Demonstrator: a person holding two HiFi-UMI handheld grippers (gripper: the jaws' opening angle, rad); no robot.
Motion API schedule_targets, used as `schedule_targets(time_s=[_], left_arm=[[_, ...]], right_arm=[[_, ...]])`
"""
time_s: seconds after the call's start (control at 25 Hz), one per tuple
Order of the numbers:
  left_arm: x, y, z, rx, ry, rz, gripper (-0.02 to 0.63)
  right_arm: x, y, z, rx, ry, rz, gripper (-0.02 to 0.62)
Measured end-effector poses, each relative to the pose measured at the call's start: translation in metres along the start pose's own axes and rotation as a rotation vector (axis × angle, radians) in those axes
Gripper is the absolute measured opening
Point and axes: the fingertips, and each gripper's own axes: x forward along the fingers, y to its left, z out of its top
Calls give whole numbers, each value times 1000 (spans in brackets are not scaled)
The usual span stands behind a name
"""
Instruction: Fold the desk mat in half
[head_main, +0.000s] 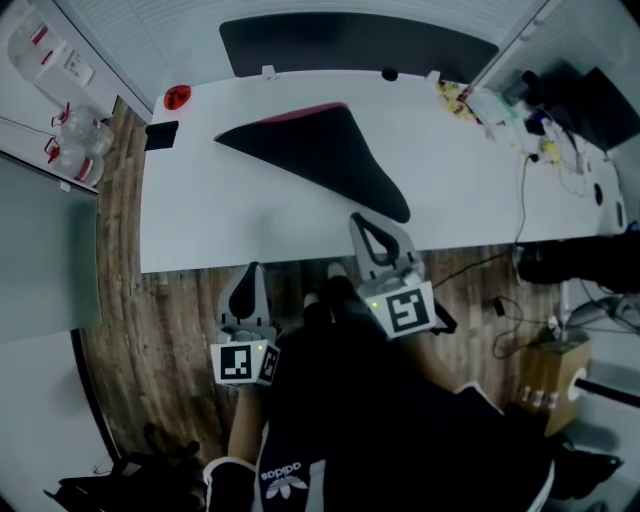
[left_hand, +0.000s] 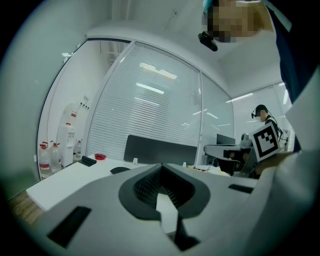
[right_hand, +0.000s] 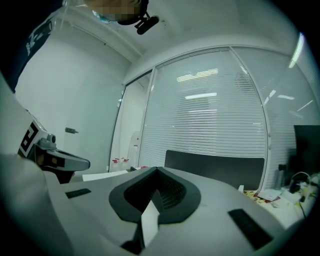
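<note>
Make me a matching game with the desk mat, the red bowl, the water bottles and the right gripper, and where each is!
Things: 1 desk mat; 2 red bowl; 3 water bottles; 4 right gripper.
Places: A floor, left of the table; B table's far left corner; C over the table's near edge; D folded, lying on the table.
Pairs: 1-D, 2-B, 3-A, 4-C.
</note>
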Motion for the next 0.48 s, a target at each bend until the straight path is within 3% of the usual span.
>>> schedule_targets(time_s=[0.48], left_arm=[[-9, -36, 4, 48, -20, -27, 3]], right_arm=[[-33, 27, -18, 59, 63, 44, 2]])
